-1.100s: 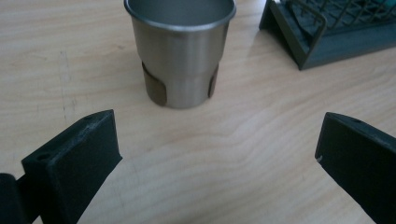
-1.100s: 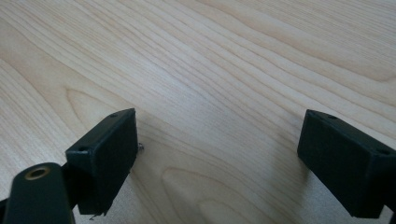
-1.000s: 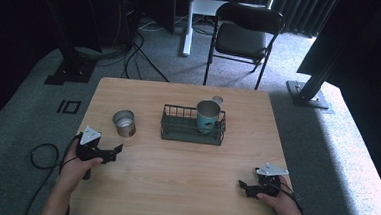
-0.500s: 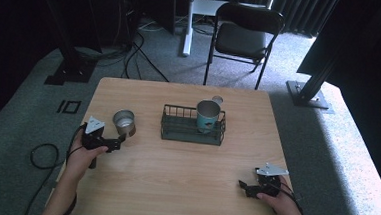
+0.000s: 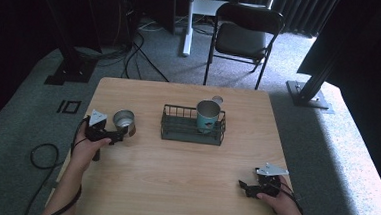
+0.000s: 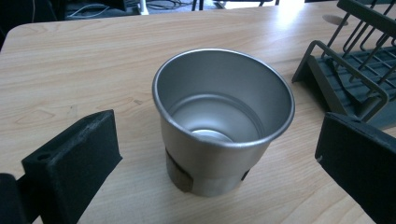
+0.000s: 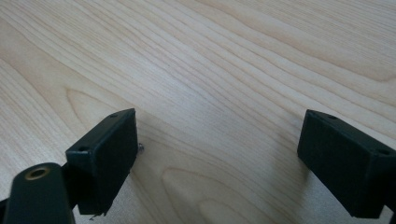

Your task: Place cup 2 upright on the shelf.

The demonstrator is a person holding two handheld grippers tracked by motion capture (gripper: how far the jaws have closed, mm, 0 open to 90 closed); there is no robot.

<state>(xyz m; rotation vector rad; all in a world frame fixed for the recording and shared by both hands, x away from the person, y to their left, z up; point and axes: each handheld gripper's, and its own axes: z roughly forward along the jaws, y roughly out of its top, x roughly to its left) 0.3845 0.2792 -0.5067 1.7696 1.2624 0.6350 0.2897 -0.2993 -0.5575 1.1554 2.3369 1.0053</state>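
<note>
I am seeing the left gripper's own jaws cut off at the bottom corners of its view, so I cannot tell how close their tips sit to the steel cup. A dark patch low on the cup's wall is too shadowed for me to read. In the high view a second, teal cup is standing in the wire rack, and a small round thing behind it is half hidden.

The steel cup is standing upright on the table near its left edge, with the rack just beside it and bare wood in front.

I am holding the left jaws wide, flanking the cup without touching it. The right gripper is also spread wide, holding nothing, low over bare wood near the table's front right corner.
</note>
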